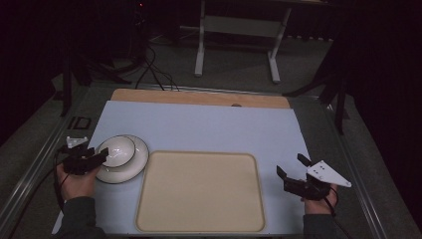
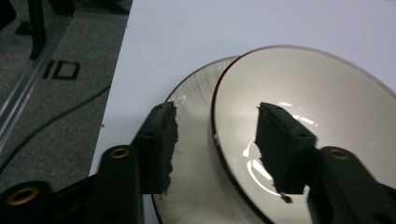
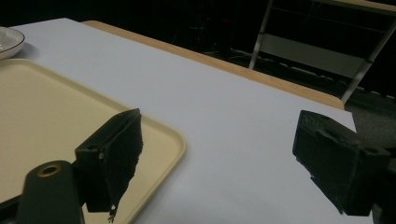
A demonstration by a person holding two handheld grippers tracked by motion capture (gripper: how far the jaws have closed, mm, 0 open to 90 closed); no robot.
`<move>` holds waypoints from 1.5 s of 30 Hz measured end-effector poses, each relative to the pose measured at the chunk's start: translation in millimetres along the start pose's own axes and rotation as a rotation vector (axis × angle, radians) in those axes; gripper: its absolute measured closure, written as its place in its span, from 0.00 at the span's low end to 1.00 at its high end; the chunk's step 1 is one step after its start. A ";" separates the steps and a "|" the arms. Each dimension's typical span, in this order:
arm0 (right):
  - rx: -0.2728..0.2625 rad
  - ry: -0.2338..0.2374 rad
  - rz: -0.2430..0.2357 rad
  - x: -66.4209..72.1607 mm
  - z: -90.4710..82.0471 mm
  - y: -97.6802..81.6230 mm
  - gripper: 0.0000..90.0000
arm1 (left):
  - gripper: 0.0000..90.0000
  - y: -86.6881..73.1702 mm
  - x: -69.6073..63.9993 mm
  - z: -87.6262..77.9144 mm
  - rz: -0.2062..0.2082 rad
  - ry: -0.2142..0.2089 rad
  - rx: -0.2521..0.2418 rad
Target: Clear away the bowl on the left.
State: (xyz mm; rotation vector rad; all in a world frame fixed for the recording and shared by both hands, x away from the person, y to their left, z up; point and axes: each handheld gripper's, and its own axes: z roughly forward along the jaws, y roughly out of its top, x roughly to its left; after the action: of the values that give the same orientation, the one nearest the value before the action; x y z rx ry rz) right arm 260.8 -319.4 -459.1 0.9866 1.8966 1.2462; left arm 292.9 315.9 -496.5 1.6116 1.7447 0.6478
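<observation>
A white bowl with a dark rim sits in a white plate at the left of the table. My left gripper reaches in from the left at the bowl's near-left rim. In the left gripper view the gripper straddles that rim: one jaw stands over the plate, the other inside the bowl. A gap shows on both sides of the rim, so the pads do not press on it. My right gripper rests open at the right of the cream tray, with nothing between its jaws.
The tray lies at the front middle of the pale blue mat. A wooden strip runs along the table's far edge. Beyond it stand a white frame and cables on the floor. Metal rails flank the table.
</observation>
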 end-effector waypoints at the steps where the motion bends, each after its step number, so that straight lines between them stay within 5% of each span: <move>1: 0.000 0.000 0.001 -0.1 -0.1 0.0 0.17 | 0.58 -0.6 1.3 0.6 -0.005 0.001 0.009; 19: 0.000 0.001 0.001 -0.4 0.2 0.1 0.17 | 0.76 -2.8 -0.3 10.6 -0.006 -0.045 0.088; 33: 0.004 0.003 -0.002 -0.4 0.7 -0.2 0.17 | 0.80 -0.4 4.3 13.3 -0.084 -0.079 0.121; 38: 0.003 0.000 0.004 -0.8 -0.1 -0.2 0.17 | 0.80 -0.6 1.9 15.9 -0.075 -0.066 0.131; 45: 0.004 0.002 0.006 -0.8 -0.2 -0.2 0.17 | 0.82 0.3 6.3 18.7 -0.126 -0.104 0.134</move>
State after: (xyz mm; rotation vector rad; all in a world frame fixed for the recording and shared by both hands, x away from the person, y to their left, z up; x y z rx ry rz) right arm 261.1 -320.2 -459.1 0.9945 1.9001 1.2480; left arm 307.1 320.7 -509.5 1.5797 1.8274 0.3877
